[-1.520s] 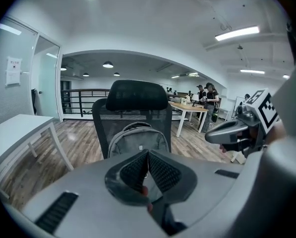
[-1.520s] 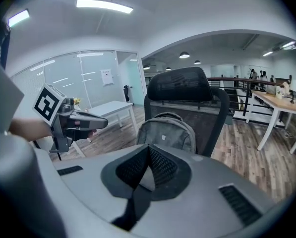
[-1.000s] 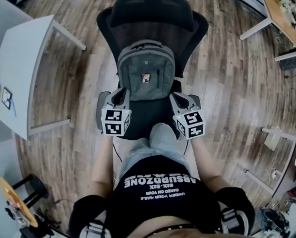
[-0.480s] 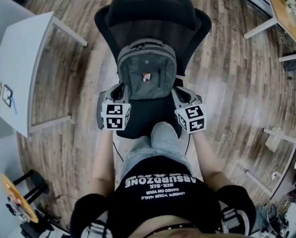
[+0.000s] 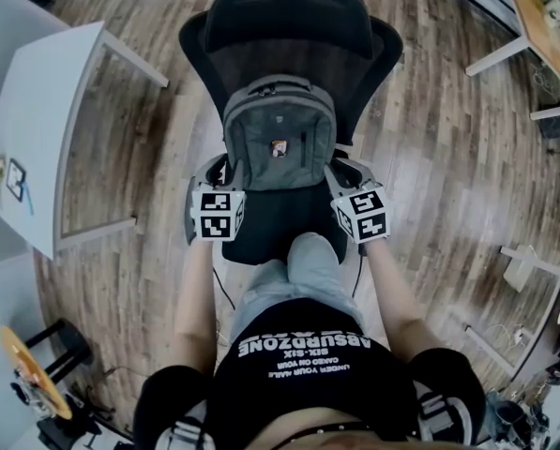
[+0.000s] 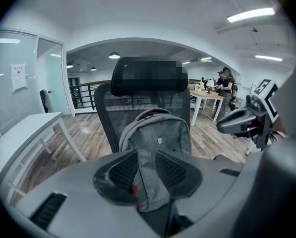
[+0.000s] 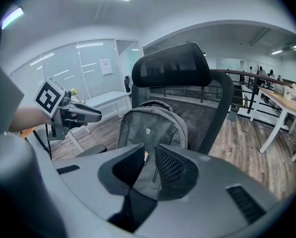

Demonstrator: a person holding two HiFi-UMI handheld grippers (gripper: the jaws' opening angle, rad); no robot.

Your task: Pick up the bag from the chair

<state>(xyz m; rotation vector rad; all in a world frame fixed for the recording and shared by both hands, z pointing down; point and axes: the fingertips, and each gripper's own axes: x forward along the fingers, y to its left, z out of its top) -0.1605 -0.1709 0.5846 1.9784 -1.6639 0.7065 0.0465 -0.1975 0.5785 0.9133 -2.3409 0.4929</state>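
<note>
While the grey bag (image 5: 278, 143) sits upright on the chair (image 5: 289, 26) from overhead, the left gripper (image 6: 147, 168) has just been opening fairly wide and pinches nothing. The right gripper (image 7: 148, 168) has been opening too, narrower, also empty. The bag looks soft and probably lightish, so I'd grab the top handle (image 7: 155, 103).

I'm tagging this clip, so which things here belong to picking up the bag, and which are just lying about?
Job in hand:
grey backpack
black office chair under it
left gripper and right gripper, jaws just opening, nothing between them yet

Lying about:
white table
wood-topped desk
</note>
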